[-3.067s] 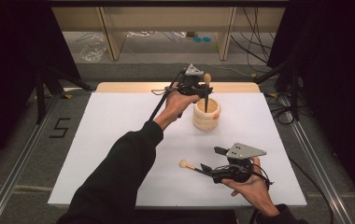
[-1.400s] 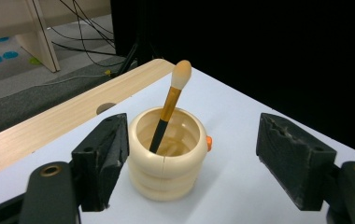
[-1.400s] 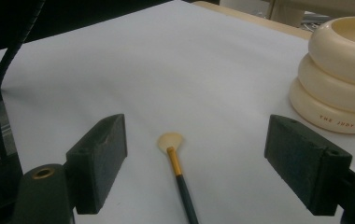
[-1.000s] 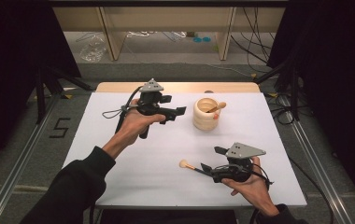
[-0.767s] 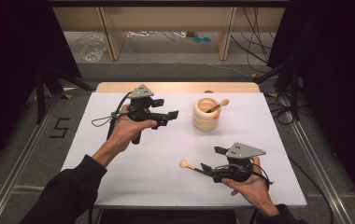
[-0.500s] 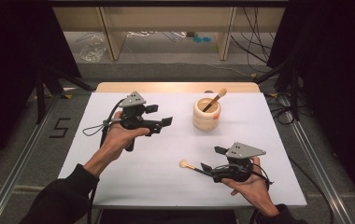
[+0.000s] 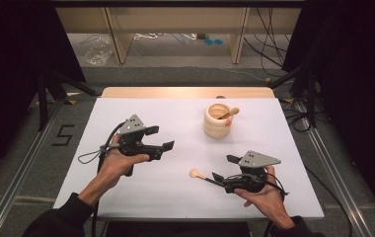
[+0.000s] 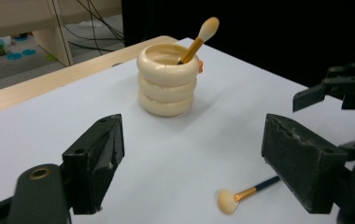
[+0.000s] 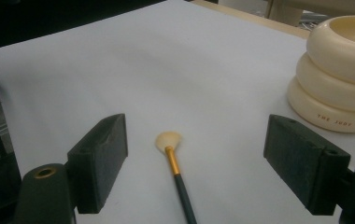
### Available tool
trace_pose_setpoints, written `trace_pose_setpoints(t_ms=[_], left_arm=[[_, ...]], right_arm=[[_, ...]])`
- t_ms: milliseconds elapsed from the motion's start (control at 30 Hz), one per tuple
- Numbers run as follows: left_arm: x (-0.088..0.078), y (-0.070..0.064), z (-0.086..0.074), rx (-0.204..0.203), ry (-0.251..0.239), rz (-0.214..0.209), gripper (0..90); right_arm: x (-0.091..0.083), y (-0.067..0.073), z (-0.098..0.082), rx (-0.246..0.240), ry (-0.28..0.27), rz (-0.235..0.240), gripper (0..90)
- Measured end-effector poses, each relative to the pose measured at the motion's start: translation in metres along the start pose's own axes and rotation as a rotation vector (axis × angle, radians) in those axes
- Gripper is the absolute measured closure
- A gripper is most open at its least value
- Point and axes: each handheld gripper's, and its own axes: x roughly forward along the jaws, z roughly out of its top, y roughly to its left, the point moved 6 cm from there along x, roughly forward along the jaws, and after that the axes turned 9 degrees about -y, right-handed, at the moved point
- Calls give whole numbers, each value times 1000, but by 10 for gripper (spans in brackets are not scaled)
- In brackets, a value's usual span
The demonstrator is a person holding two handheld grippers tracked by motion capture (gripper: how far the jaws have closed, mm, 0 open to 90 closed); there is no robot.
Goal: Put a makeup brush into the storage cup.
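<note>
The cup (image 8: 167, 79) of three stacked rings looks like smooth cream ceramic or plastic with a soft gloss, and the brush standing in it (image 8: 198, 39) at about one o'clock has a shiny gold metal ferrule and a fluffy pale bristle head. The loose brush (image 9: 176, 177) lying on the table shows the same soft cream bristles, a glossy gold ferrule and a dark, smooth handle. The table top (image 7: 175, 192) is covered in a matt white sheet with a bare light wood strip (image 7: 185, 92) at twelve o'clock, while the left gripper (image 7: 161, 138) and right gripper (image 7: 223, 168) are matt black plastic with rough-textured rubbery pads (image 9: 103, 161) and flat grey plates on top.
</note>
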Motion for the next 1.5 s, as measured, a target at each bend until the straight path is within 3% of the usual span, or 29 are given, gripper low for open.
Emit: trace_pose_setpoints(t_ms=[233, 433, 533, 567, 667, 800, 1100, 1300, 1500], left_arm=[[-21, 4, -21, -43, 3, 31, 206], [-36, 0, -33, -33, 3, 44, 200], [-42, -2, -39, -6, 4, 40, 196], [-43, -4, -41, -27, 1, 44, 196], [-49, -7, -45, -18, 0, 51, 193], [-54, -10, -49, -31, -14, 50, 187], [-65, -8, -66, -11, 10, 86, 180], [-70, -8, -77, -34, 20, 92, 180], [-71, -8, -79, -35, 22, 105, 180]], right_arm=[[0, 0, 0, -2, -2, -3, 227], [0, 0, -1, 10, 8, 0, 224], [1, 1, -1, 15, 6, 16, 224], [0, 1, -1, 14, 8, 14, 224], [0, 2, -1, 13, 12, 15, 223], [0, 1, -1, 15, 9, 13, 223], [0, 1, -1, 12, 4, 4, 222], [0, 1, -2, 15, 12, 12, 223], [1, -1, -1, -3, -4, -7, 221]])
